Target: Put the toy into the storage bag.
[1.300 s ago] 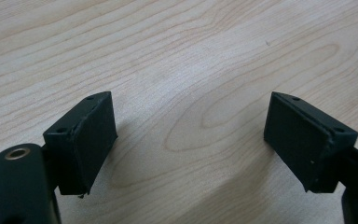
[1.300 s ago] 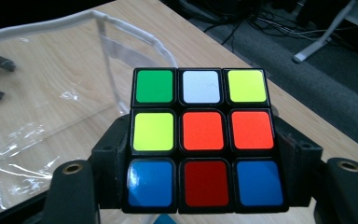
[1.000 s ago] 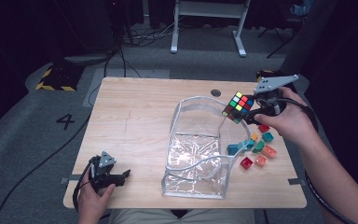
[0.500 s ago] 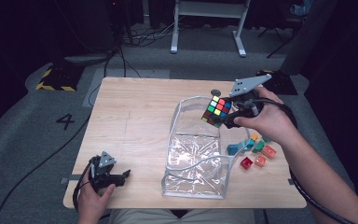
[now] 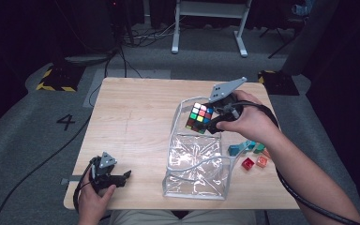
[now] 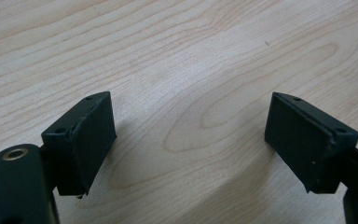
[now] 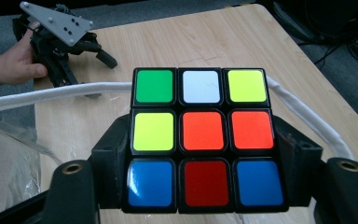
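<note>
Your left hand-held gripper [image 5: 122,176] rests on the counter's [image 5: 136,122] near corner, jaws spread wide on bare wood. Farther out, your right hand-held gripper [image 5: 209,122] clamps the puzzle cube [image 5: 198,117] by its sides, held above the far rim of the clear bag [image 5: 194,161]. Small blocks [image 5: 248,152] lie just right of the bag.

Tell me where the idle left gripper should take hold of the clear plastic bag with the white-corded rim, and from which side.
Grip the near-left stretch of the white-corded rim of the clear plastic bag, coming in from the bag's left. The left gripper rests open on the table on that side, and the rim stands raised there, probably firmer than the film walls.
</note>
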`<state>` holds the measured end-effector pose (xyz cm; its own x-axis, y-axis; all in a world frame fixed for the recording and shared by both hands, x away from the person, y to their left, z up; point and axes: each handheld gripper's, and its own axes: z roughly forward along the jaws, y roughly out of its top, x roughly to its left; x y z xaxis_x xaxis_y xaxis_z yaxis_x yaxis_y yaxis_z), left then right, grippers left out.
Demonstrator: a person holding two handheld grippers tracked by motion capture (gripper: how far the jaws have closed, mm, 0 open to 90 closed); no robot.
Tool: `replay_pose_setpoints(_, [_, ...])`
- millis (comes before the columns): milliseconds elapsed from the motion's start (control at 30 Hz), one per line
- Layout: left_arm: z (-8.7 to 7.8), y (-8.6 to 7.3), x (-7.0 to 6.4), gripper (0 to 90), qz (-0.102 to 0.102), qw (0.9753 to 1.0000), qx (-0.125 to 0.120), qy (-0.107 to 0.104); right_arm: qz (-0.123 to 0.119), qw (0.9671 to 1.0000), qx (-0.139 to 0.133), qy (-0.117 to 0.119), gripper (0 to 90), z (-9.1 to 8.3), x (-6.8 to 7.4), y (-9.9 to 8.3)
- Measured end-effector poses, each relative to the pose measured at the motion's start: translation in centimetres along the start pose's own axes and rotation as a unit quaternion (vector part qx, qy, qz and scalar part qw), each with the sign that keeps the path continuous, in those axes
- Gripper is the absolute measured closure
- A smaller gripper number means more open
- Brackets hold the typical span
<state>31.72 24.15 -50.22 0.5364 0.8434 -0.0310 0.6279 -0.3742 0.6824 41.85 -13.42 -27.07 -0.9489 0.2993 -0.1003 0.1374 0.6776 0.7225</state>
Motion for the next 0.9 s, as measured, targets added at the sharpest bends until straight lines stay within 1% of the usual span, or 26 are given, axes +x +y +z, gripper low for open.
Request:
replay_pose_setpoints(67, [0.0,0.0,0.0,16.4,0.0,1.0,0.0,0.002,-0.008,0.9999,0.003,0.009,34.1,0.9,0.2,0.3])
replay_pose_setpoints(167, [0.0,0.0,0.0,16.3,0.001,1.0,0.002,0.001,-0.008,0.9998,0.002,0.019,34.1,1.6,0.5,0.6])
replay_pose_setpoints(233, [0.0,0.0,0.0,16.3,0.001,1.0,0.002,0.0,-0.007,0.9997,0.002,0.021,34.1,1.9,0.7,0.6])
replay_pose_setpoints(267, [0.0,0.0,0.0,16.2,0.001,1.0,0.002,0.0,-0.009,0.9996,0.005,0.026,34.0,2.3,0.9,0.7])
replay_pose_setpoints(300, [0.0,0.0,0.0,16.2,0.001,1.0,0.002,0.0,-0.009,0.9996,0.005,0.026,34.0,2.3,0.9,0.7])
replay_pose_setpoints(367, [0.0,0.0,0.0,16.2,0.001,1.0,0.0,0.001,-0.011,0.9993,0.014,0.033,34.1,3.0,1.2,0.9])
replay_pose_setpoints(433, [0.0,0.0,0.0,16.2,0.001,1.0,0.001,0.002,-0.013,0.9992,0.014,0.035,34.1,3.3,1.3,1.0])
replay_pose_setpoints(467, [0.0,0.0,0.0,16.1,0.001,1.0,0.001,0.002,-0.014,0.999,0.016,0.04,34.1,3.7,1.6,1.1])
replay_pose_setpoints(500, [0.0,0.0,0.0,16.1,0.001,1.0,0.001,0.002,-0.014,0.999,0.016,0.04,34.1,3.7,1.6,1.1])
replay_pose_setpoints(533, [0.0,0.0,0.0,16.1,0.001,1.0,0.001,0.001,-0.01,0.9987,0.021,0.045,34.0,4.1,1.9,1.2])
replay_pose_setpoints(567, [0.0,0.0,0.0,16.1,0.001,1.0,0.001,0.001,-0.012,0.9985,0.023,0.047,34.1,4.3,2.0,1.3])
replay_pose_setpoints(667, [0.0,0.0,0.0,16.1,0.001,1.0,0.001,0.001,-0.017,0.9982,0.028,0.051,34.1,4.7,2.1,1.4])
replay_pose_setpoints(767, [0.0,0.0,0.0,16.1,0.001,1.0,0.001,0.001,-0.025,0.9978,0.03,0.054,34.1,5.5,2.4,1.4])
replay_pose_setpoints(800, [0.0,0.0,0.0,16.0,0.001,1.0,0.001,0.001,-0.026,0.9975,0.034,0.056,34.1,6.0,2.5,1.3])
replay_pose_setpoints(867, [0.0,0.0,0.0,16.1,0.001,1.0,0.001,0.001,-0.029,0.9973,0.036,0.057,34.1,6.3,2.5,1.2])
replay_pose_setpoints(900, [0.0,0.0,0.0,16.0,0.001,1.0,0.001,0.001,-0.028,0.9968,0.046,0.059,34.0,6.9,2.6,1.0])
